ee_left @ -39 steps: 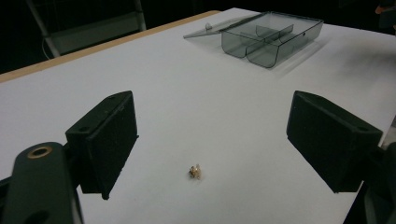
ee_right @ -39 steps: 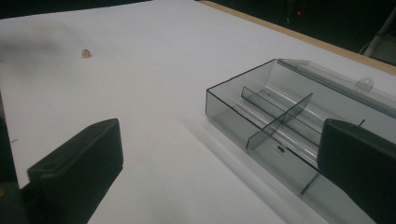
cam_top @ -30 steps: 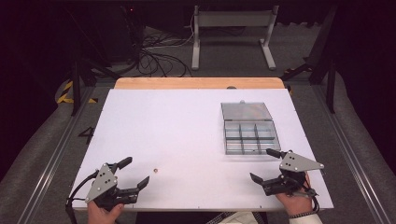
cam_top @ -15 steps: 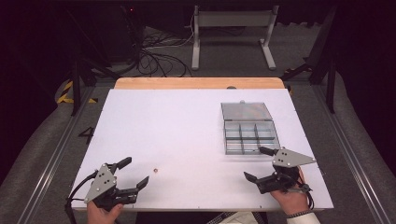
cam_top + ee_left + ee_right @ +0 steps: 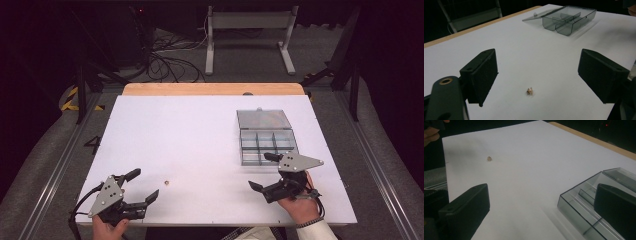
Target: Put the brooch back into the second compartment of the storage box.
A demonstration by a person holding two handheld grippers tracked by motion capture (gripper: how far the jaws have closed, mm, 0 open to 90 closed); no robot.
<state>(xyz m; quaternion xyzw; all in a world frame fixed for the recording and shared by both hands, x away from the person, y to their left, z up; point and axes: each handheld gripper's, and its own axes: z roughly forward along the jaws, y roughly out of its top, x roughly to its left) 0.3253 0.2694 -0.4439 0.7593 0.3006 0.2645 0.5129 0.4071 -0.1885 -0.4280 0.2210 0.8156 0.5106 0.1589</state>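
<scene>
Bead [image 5: 168, 182], or maybe a crumb, too small to tell, lies loose on the white table [image 5: 190, 140], lower left of centre in the high view. Left gripper [image 5: 141, 187] just beside it, jaws wide apart. Right gripper [image 5: 264, 171] spread open, lower right, at the clear box [image 5: 265, 136], lid flipped back.

Matt white counter [image 5: 200, 145] with bare wood far edge; glossy clear smoky plastic box [image 5: 265, 135]; matt black, finely grained fingers [image 5: 482, 72]; grey metal plate [image 5: 106, 195].
</scene>
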